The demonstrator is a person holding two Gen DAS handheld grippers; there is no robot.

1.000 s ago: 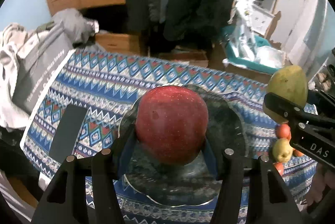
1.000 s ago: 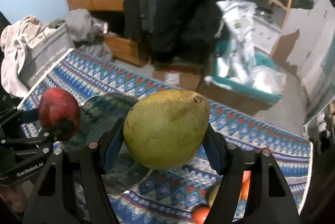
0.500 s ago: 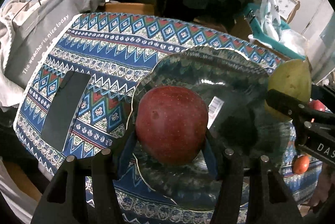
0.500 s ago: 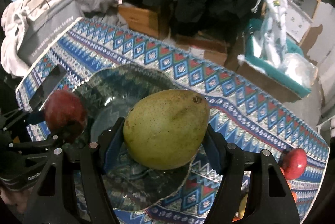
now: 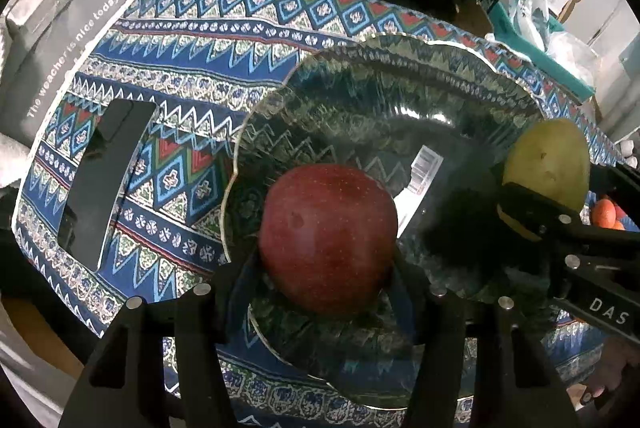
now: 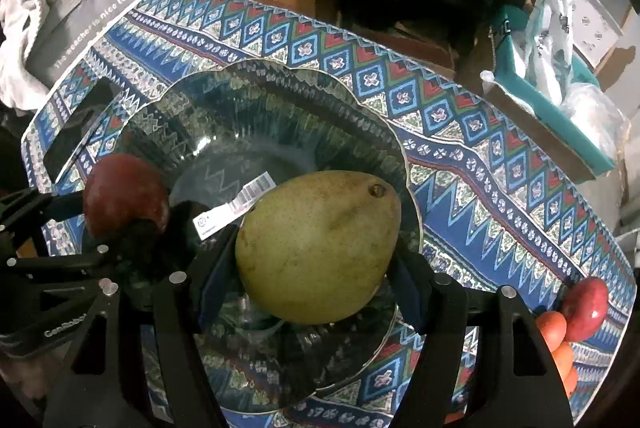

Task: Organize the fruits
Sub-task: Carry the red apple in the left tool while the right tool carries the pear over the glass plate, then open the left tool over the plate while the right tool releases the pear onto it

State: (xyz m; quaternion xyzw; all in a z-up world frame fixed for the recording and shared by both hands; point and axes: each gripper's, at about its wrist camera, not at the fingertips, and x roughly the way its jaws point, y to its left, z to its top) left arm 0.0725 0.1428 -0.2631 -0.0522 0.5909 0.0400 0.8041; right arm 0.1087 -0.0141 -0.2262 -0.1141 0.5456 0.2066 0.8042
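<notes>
My left gripper [image 5: 326,264] is shut on a red apple [image 5: 328,238] and holds it over the near left part of a clear glass bowl [image 5: 360,76]. My right gripper [image 6: 316,264] is shut on a green pear [image 6: 320,246] and holds it over the right side of the same bowl [image 6: 280,80]. The pear also shows in the left wrist view [image 5: 548,160], and the apple in the right wrist view [image 6: 124,194]. A barcode sticker [image 6: 236,206] lies on the bowl's bottom.
The bowl stands on a patterned blue cloth [image 6: 480,148]. A black phone [image 5: 104,180] lies left of the bowl. A red apple [image 6: 586,308] and orange fruits [image 6: 554,328] lie at the right edge. A grey bag [image 6: 88,16] borders the far left.
Both grippers have tilted down and moved closer over the bowl, carrying the apple and the pear. The bowl now fills more of both views.
</notes>
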